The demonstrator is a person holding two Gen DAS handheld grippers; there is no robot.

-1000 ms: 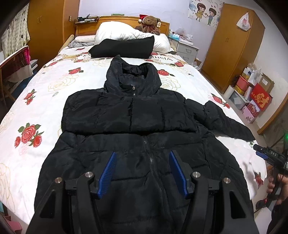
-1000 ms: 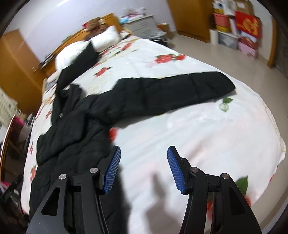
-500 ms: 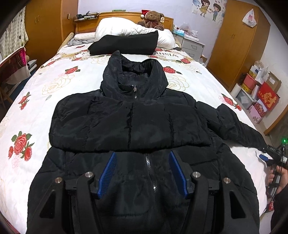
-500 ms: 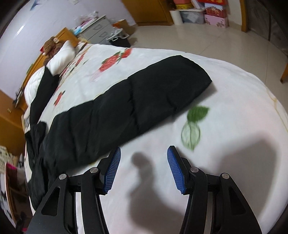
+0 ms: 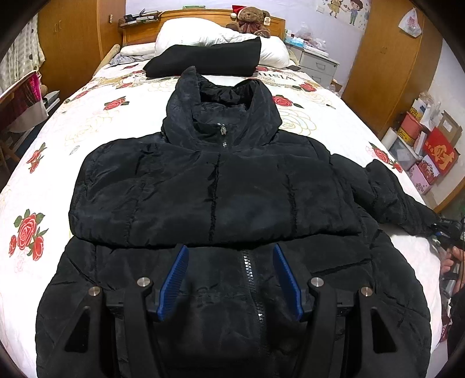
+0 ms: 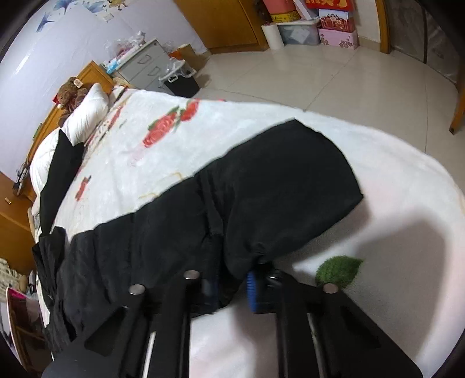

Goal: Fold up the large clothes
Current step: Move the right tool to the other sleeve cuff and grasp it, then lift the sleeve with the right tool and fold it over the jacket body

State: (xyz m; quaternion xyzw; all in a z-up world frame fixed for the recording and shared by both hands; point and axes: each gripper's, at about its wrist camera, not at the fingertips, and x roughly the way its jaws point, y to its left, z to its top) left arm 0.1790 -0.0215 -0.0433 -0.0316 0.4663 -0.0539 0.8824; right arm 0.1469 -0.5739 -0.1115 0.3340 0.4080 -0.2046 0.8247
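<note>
A black puffer jacket [image 5: 215, 189] lies front up on the bed, hood toward the headboard. Its left sleeve is folded across the chest. Its right sleeve [image 5: 389, 197] stretches out to the bed's right edge. My left gripper [image 5: 231, 276] is open and empty, hovering over the zipper near the hem. My right gripper [image 6: 232, 286] is shut on the near edge of that sleeve [image 6: 276, 189] close to the cuff. The right gripper also shows in the left wrist view [image 5: 447, 229] at the sleeve's end.
The bed [image 5: 58, 162] has a white rose-print cover. A folded black garment [image 5: 206, 58], pillows and a teddy bear [image 5: 250, 19] lie at the headboard. A nightstand [image 5: 316, 64], wardrobe and boxes [image 5: 430, 145] stand right. A chair [image 5: 20, 104] stands left.
My right gripper moved onto the sleeve near the cuff and closed on it. My left gripper moved forward over the jacket, still open.
</note>
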